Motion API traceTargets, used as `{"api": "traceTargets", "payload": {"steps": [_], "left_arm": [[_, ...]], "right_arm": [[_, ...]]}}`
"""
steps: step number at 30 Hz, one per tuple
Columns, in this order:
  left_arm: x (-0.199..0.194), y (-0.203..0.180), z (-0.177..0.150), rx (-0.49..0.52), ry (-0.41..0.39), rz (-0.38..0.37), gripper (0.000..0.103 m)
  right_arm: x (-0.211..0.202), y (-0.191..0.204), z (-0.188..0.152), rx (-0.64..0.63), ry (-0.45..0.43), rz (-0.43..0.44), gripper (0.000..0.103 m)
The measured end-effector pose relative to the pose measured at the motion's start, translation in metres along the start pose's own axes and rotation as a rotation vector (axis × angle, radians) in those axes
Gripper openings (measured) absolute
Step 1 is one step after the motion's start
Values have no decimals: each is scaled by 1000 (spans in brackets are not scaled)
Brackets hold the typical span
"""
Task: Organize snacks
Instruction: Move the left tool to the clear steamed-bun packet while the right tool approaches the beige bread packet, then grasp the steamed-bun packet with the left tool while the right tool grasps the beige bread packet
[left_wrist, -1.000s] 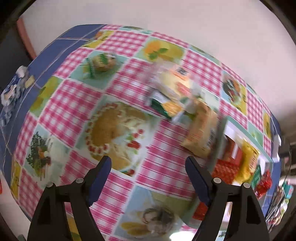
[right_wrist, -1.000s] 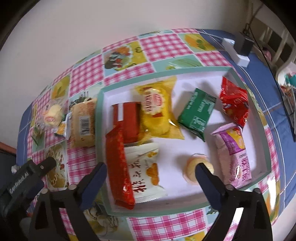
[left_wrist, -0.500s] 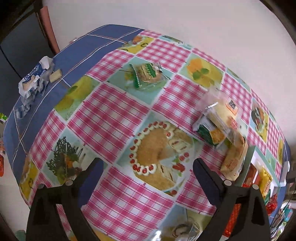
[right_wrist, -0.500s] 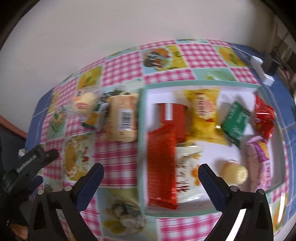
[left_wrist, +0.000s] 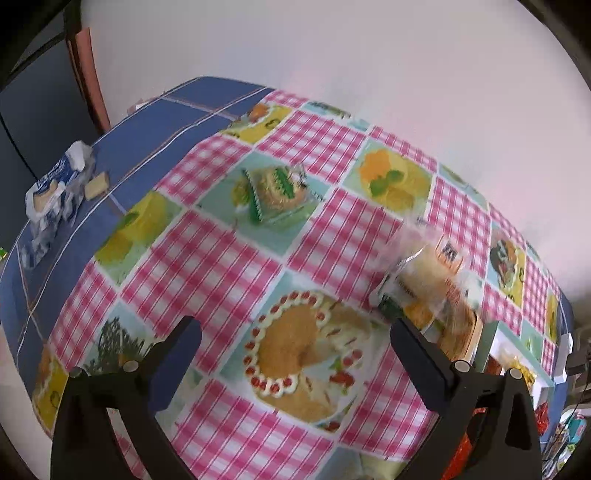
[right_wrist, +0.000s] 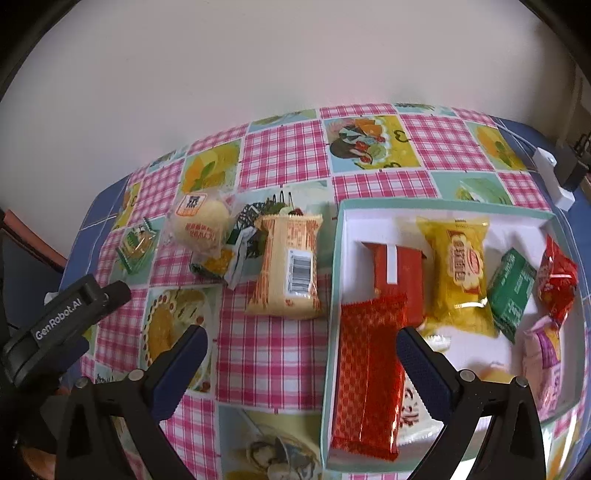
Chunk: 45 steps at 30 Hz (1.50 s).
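A white tray with a teal rim (right_wrist: 336, 258) holds several snack packs: a red wafer pack (right_wrist: 367, 373), a yellow pack (right_wrist: 461, 273), a green pack (right_wrist: 511, 291) and others. Left of the tray on the checked cloth lie an orange pack with a barcode (right_wrist: 290, 269), a clear-wrapped bun (right_wrist: 201, 229), a small dark pack (right_wrist: 218, 264) and a green-striped snack (right_wrist: 135, 245). My right gripper (right_wrist: 301, 365) is open and empty above the cloth by the tray's left rim. My left gripper (left_wrist: 295, 354) is open and empty; the green-striped snack (left_wrist: 275, 190) lies ahead of it and the bun (left_wrist: 428, 269) to its right.
A blue and white wrapper (left_wrist: 51, 199) lies on the blue cloth at the far left. A white power adapter (right_wrist: 554, 177) sits at the far right edge. A wall runs close behind the table. The left gripper's body (right_wrist: 62, 325) shows in the right wrist view.
Both grippers have swung left. The right view now centres on the cloth beside the tray rather than on the tray. The left view has pulled back over the left part of the table.
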<state>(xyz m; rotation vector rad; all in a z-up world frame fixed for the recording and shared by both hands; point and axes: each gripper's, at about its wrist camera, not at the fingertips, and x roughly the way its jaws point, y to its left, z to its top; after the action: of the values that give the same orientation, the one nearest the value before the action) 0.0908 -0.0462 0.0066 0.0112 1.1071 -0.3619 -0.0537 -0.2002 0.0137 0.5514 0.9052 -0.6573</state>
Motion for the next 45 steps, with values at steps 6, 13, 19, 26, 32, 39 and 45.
{"api": "traceTargets", "payload": {"steps": [6, 13, 19, 26, 32, 39, 45], "left_arm": [[4, -7, 15, 3, -36, -52, 102], [6, -22, 29, 35, -49, -100, 102], [12, -27, 37, 33, -23, -161, 102], [22, -38, 44, 21, -30, -207, 102], [29, -57, 42, 58, -29, -256, 102], [38, -78, 40, 132, -5, -301, 102], [50, -89, 35, 179, 35, -287, 99]], "right_arm": [[7, 2, 12, 32, -28, 85, 103], [17, -2, 22, 52, -18, 80, 103], [23, -3, 35, 58, -25, 73, 103], [29, -4, 43, 48, -46, 65, 102], [42, -4, 49, 42, -25, 67, 94], [51, -6, 51, 68, 10, 97, 90], [58, -2, 50, 53, 25, 109, 89]]}}
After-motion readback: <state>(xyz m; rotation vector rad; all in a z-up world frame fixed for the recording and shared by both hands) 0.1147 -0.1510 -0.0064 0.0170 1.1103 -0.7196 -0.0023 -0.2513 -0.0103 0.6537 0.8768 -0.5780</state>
